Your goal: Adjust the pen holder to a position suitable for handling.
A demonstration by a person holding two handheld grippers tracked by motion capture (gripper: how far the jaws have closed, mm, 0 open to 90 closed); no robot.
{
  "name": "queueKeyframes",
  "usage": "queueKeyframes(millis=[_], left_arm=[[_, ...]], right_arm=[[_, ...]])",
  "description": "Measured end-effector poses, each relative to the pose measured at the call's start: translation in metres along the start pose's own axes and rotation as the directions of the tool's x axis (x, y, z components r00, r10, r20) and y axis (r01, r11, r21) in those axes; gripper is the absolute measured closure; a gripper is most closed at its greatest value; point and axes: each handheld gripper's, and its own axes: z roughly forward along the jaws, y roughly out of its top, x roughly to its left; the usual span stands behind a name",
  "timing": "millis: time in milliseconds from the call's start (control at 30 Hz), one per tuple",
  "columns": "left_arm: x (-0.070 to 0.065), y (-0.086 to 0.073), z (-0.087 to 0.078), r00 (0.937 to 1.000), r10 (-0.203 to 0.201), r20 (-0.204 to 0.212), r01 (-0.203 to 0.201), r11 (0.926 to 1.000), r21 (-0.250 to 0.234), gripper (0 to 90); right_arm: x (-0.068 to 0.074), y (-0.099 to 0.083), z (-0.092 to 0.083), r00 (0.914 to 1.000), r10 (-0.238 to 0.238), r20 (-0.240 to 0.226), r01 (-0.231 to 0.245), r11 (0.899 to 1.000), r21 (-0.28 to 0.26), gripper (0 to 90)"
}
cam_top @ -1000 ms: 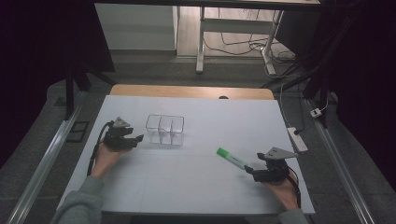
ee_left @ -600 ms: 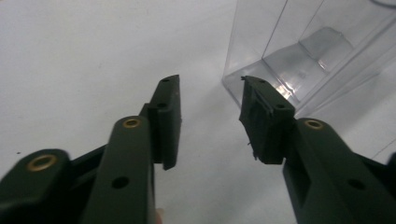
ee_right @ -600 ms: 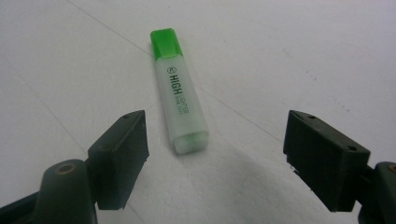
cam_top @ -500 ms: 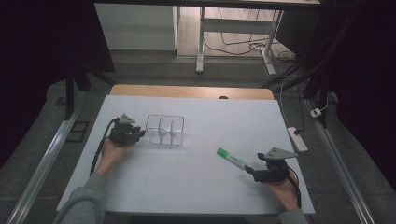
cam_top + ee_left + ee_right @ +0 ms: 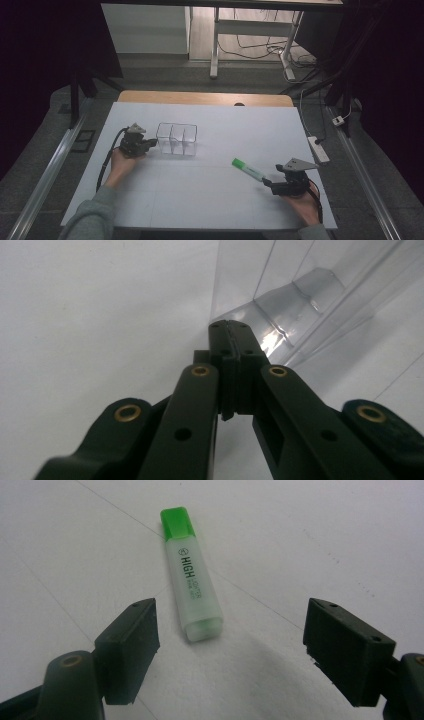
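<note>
Jaws of the left gripper point(image 5: 231, 327) have just been closing and are now pressed together on the thin wall of the clear plastic three-compartment box point(image 5: 300, 295); whether the wall is truly pinched between the pads is hard to make out, since the transparent edge is lost behind the black tips. From the high view the left gripper point(image 5: 150, 145) is seen touching the left end of the box point(image 5: 177, 139), with its tips hidden by the gripper body. Much of the box is cut off by the frame in the left gripper view.

Jaws of the right gripper point(image 5: 230, 630) are held wide apart, with nothing between the pads. A green-capped highlighter pen with a translucent white barrel point(image 5: 191, 575) lies flat on the white table sheet point(image 5: 210, 195) just ahead of them, untouched. Its long axis runs away from the right gripper point(image 5: 267, 183), the green cap pointing away and the flat butt end nearest the jaws. In the high view the pen point(image 5: 248, 170) lies diagonally, cap towards the box, well apart from it.
</note>
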Motion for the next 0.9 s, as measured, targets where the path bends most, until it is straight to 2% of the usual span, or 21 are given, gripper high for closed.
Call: queueKeyframes(millis=[500,900], left_arm=[[-0.004,0.001,0.002,0.9996,0.003,0.029,-0.003,1.0,-0.007,89.2],[-0.013,0.004,0.005,0.9979,0.023,0.06,-0.023,0.9997,-0.002,89.1]], right_arm=[[0.0,-0.001,0.001,1.0,0.007,-0.005,-0.007,1.0,0.004,22.0],[0.0,-0.001,0.001,1.0,0.006,-0.005,-0.006,1.0,0.005,22.0]])
